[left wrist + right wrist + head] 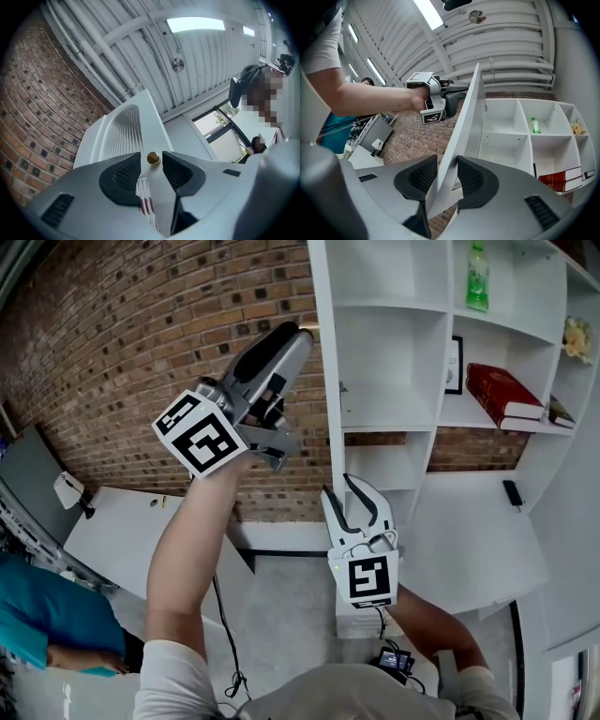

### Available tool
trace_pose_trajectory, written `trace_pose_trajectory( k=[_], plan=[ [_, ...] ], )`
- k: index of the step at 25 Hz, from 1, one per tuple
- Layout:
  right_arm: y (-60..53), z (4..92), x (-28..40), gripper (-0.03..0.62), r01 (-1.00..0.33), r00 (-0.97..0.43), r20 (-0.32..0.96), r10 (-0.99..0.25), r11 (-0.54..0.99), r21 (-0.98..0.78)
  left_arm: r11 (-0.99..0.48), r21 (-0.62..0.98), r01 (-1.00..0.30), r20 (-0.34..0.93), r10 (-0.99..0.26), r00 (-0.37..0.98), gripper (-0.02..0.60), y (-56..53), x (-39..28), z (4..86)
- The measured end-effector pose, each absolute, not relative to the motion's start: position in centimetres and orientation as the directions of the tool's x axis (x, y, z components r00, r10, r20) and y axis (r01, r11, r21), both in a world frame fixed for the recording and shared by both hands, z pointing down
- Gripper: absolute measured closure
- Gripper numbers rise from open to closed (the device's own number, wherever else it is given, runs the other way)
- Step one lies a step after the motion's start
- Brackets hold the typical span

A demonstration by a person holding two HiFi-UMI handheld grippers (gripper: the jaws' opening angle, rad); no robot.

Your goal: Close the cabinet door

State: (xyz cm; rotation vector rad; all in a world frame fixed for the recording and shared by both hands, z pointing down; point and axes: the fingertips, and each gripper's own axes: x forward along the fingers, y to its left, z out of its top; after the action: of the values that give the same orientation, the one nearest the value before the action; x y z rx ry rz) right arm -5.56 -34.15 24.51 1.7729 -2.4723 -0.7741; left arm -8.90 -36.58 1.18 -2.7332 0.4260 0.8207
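Two arms up in head view: left tongs (292, 334) held high on a near-vertical forearm, tips lost against the edge-on white cabinet door (325, 381). Right tongs (345, 491) sit lower, at the door's bottom corner.

Left gripper view: jaws apart, small brass knob (153, 158) between them, clear of both pads.

Right gripper view: jaws clamped on the door's edge, a pad on each face. Door stands open from the white shelf cabinet (515, 136) and hides the left tongs' tips.

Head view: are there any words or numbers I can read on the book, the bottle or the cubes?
No text can be read.
Book: print too small.
Bottle: label too blurred.
Left cube, right cube: only black-and-white square patterns, no words.
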Motion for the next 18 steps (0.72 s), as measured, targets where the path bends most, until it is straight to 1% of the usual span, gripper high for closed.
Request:
trace_pose_trajectory(
  k=[4,9,12,18],
  plan=[
    [-34.1,24.7,-5.3,0.444,-0.880,-0.388,-0.257,-0.885,0.273,0.389,-0.927,-0.187,-0.325,-0.533,-0.182,0.826,0.446,-36.5,-7.9,1.0],
    [-33.9,24.7,-4.2,0.444,-0.879,-0.396,-0.262,-0.880,0.281,0.384,-0.935,-0.192,-0.297,-0.531,-0.156,0.833,0.452,-36.5,-6.8,0.8],
    [-33.8,24.7,-3.1,0.445,-0.887,-0.378,-0.262,-0.888,0.267,0.376,-0.942,-0.208,-0.265,-0.509,-0.127,0.851,0.487,-36.1,-5.3,0.8],
    [-33.6,24.7,-1.1,0.456,-0.894,-0.349,-0.261,-0.900,0.236,0.381,-0.935,-0.239,-0.263,-0.497,-0.114,0.860,0.497,-35.7,-3.4,0.7]
  ],
)
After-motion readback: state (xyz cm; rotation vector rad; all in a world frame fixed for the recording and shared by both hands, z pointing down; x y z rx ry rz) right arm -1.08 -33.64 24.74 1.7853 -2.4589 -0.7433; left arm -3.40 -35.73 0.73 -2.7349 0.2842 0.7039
